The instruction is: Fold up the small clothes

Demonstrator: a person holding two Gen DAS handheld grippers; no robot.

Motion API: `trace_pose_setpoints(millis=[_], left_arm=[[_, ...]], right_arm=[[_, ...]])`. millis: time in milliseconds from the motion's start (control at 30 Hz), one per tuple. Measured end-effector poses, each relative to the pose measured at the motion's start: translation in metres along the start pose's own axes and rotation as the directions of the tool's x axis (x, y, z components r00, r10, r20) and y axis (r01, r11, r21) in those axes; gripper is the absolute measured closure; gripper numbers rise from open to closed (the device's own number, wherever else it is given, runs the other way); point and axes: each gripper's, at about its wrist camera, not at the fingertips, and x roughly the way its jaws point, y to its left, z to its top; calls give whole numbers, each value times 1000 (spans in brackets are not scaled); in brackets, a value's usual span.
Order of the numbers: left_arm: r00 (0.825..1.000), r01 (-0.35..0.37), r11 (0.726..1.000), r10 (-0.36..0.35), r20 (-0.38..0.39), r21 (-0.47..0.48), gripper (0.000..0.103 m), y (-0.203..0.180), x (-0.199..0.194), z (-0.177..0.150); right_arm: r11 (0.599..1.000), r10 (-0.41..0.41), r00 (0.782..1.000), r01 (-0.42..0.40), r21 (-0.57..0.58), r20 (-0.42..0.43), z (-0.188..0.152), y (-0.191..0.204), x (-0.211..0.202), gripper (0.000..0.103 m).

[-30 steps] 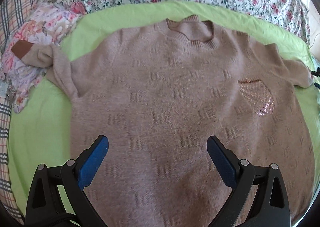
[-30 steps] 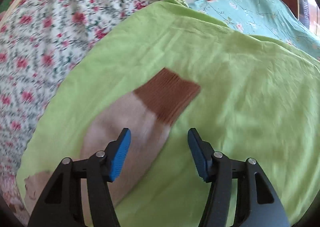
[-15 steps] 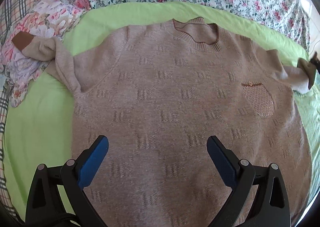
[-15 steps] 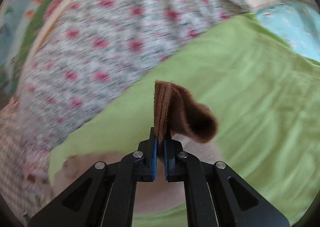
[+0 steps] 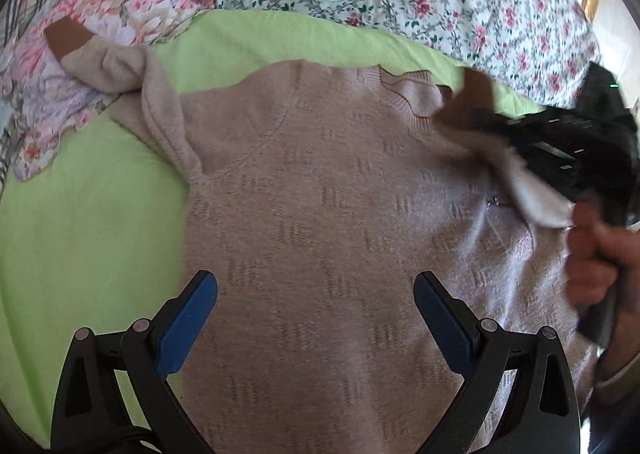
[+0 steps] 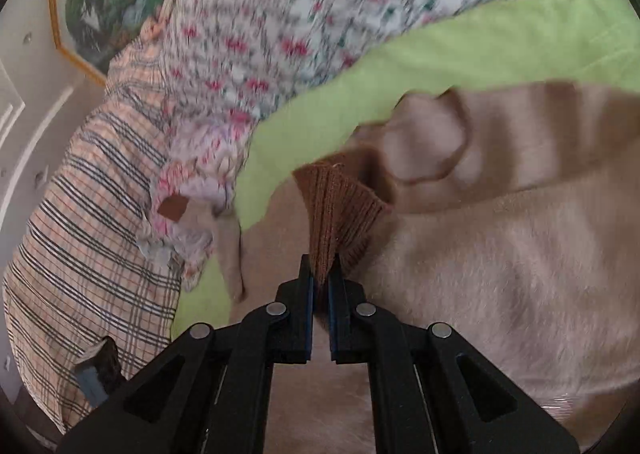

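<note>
Now the right hand-held gripper [image 6: 320, 282], clenched on the brown cuff [image 6: 340, 201], has swung over the sweater [image 5: 320, 213].

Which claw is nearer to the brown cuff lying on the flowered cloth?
Left. The left claw hovers open over the sweater's lower body, on that cuff's side. The right claw grips the other cuff near the collar, farther away.

Counted: 1 sweater [image 5: 320, 213], 2 brown cuffs [image 5: 66, 37] [image 6: 340, 209], 1 green sheet [image 5: 88, 221], 2 grippers [image 5: 316, 318] [image 6: 320, 286], 1 hand [image 5: 592, 254].
</note>
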Motion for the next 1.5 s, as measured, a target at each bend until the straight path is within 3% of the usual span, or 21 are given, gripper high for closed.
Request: trace_pose_setpoints(millis=[100,133,167,233,433,533,567,600,633,667,733,767,867,933,1067,1300,1333,1400,1500], left_arm=[[998,69,997,-69,-15,-34,4,8,10,5],[997,80,996,-81,-18,-38,4,8,13,6],[994,104,994,-106,-28,-43,4,7,20,10],[986,158,986,-161,-53,-49,4,1,35,18],[954,271,959,-278,-108,-81,4,-26,92,50],[958,265,960,-272,-88,-85,8,-37,109,66],[957,274,958,-280,-76,-82,16,-39,111,69],[955,284,956,-289,-72,-76,45,-41,113,72],[951,293,954,-298,-81,-61,87,-45,116,74],[949,300,952,-304,-88,-54,96,-47,117,75],[957,284,959,-285,-50,-21,94,-48,103,75],[969,248,969,-248,5,18,94,-48,85,76],[970,210,978,-209,125,5,95,-20,52,80],[985,146,989,-144,93,-13,95,2,60,81],[984,159,987,-157,84,-13,94,10,62,75],[987,140,990,-141,73,7,94,3,74,69],[987,145,989,-145,75,9,94,0,74,67],[982,162,987,-163,93,18,94,-2,72,69],[966,192,980,-199,168,53,94,-9,55,74]], right_arm=[[1000,-7,997,7,-1,-81,-4,1,31,91],[1000,-10,996,10,3,-92,-7,0,30,83],[1000,1,994,1,18,-105,-9,-3,30,65],[999,26,997,-22,44,-74,-10,-10,16,52],[997,-38,996,33,64,79,-18,-23,-61,51],[995,-72,986,62,74,149,-27,-31,-99,51],[994,-87,980,74,82,176,-30,-35,-113,51],[992,-105,973,87,94,206,-34,-41,-127,51],[990,-118,966,96,106,228,-35,-45,-136,51],[988,-128,962,103,115,242,-36,-50,-142,51],[982,-157,952,122,142,265,-35,-62,-156,51],[978,-178,944,140,154,276,-34,-70,-164,51],[959,-260,918,210,192,298,-30,-91,-183,51],[946,-299,906,239,220,301,-24,-107,-188,51],[917,-379,891,323,235,250,-4,-133,-176,50],[883,-451,891,437,174,50,33,-169,-116,43],[889,-435,900,424,174,30,36,-176,-109,43],[908,-404,914,395,143,42,42,-177,-111,96],[909,-414,895,398,124,166,45,-171,-140,95]])
